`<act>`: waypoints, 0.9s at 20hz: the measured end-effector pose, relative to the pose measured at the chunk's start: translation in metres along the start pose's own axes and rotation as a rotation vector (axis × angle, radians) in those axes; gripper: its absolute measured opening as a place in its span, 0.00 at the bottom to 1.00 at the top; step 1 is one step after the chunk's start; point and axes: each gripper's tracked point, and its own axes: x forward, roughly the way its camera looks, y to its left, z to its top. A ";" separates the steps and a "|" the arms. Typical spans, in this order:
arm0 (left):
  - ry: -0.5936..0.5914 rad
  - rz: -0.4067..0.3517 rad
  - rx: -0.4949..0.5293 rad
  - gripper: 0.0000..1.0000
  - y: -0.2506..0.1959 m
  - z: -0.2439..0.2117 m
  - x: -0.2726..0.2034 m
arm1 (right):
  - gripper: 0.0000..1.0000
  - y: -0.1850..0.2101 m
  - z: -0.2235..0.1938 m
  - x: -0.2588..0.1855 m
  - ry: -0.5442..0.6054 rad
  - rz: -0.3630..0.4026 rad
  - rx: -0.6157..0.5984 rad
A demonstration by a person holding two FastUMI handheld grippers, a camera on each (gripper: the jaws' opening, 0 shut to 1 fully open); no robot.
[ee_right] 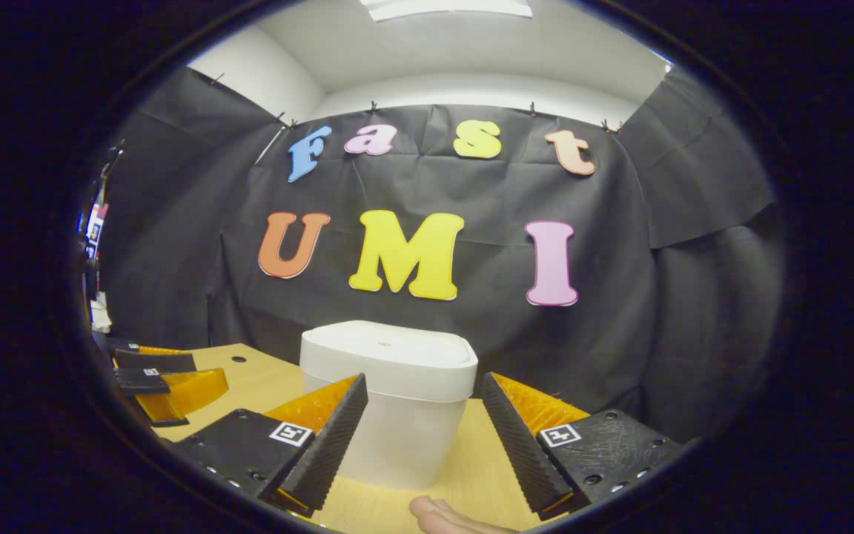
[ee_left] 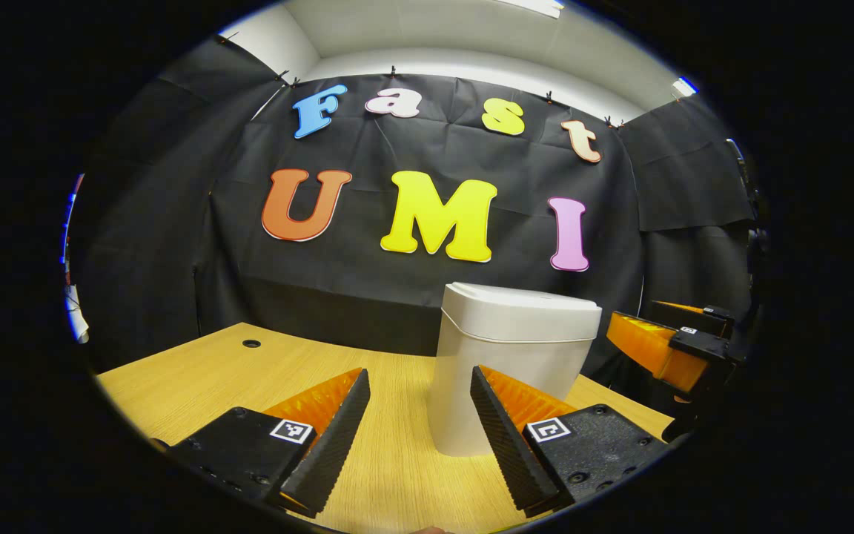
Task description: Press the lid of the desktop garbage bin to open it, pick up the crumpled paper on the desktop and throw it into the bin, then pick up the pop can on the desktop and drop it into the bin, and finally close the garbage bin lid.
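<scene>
One white bin (ee_left: 508, 356), lid down; two hand-held grippers, left (ee_left: 419, 423) and right (ee_right: 423, 430), both spread wide, holding nothing.

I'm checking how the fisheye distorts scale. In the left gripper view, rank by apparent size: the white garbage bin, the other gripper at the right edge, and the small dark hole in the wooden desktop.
1. White plastic garbage bin, lid closed.
2. Other gripper, partly cut off at the edge.
3. Small dark round hole in the light wooden desktop.
</scene>
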 end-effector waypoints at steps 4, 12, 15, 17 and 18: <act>-0.021 0.048 0.053 0.89 -0.004 0.013 -0.007 | 0.97 -0.018 -0.006 -0.022 0.035 -0.055 0.011; -0.044 0.144 0.113 0.89 -0.017 0.031 -0.026 | 0.95 -0.062 -0.005 -0.034 0.008 -0.028 0.107; -0.045 0.146 0.124 0.89 -0.025 0.039 -0.034 | 0.95 -0.068 -0.003 -0.039 -0.001 0.008 0.115; -0.061 0.147 0.136 0.89 -0.030 0.044 -0.043 | 0.95 -0.071 -0.001 -0.044 0.002 0.025 0.136; -0.071 0.151 0.139 0.89 -0.030 0.046 -0.046 | 0.95 -0.071 0.003 -0.048 -0.005 0.037 0.142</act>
